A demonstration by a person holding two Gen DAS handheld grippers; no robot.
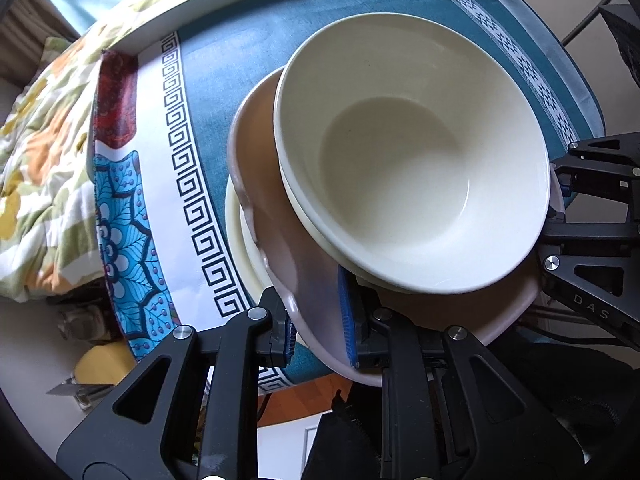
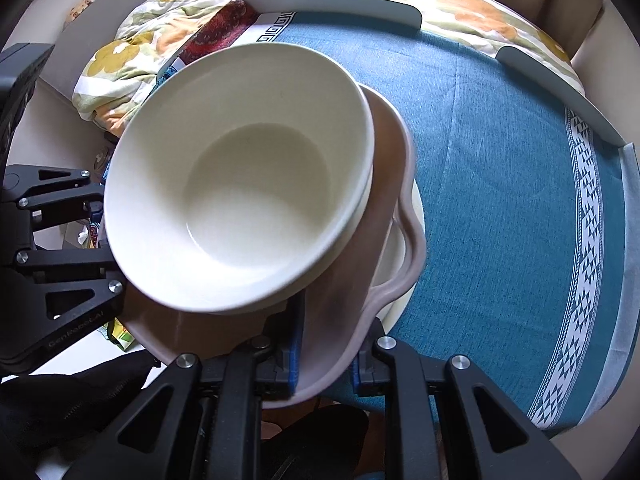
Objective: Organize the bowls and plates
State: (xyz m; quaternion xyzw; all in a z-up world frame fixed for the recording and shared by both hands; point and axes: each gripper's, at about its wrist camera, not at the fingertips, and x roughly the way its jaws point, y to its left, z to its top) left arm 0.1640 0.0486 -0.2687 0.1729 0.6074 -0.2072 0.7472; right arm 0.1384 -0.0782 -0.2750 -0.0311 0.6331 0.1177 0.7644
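Note:
A pink wavy-rimmed plate [image 1: 296,264] carries two nested cream bowls [image 1: 400,152]. Both are held tilted above a cream plate [image 1: 244,248] that lies on the teal tablecloth [image 1: 224,72]. My left gripper [image 1: 320,332] is shut on the pink plate's near rim, blue pads on each face. My right gripper [image 2: 326,356] is shut on the same pink plate [image 2: 344,280] at its opposite rim, with the bowls [image 2: 248,184] above it. The cream plate [image 2: 404,264] shows under the pink one. Each gripper shows at the other view's edge.
The table has a raised white rim [image 2: 336,0] at the back and the cloth's patterned borders [image 1: 192,184] [image 2: 588,216]. A floral quilt [image 1: 44,152] lies beyond the table. Wooden floor [image 1: 304,400] shows below the table's front edge.

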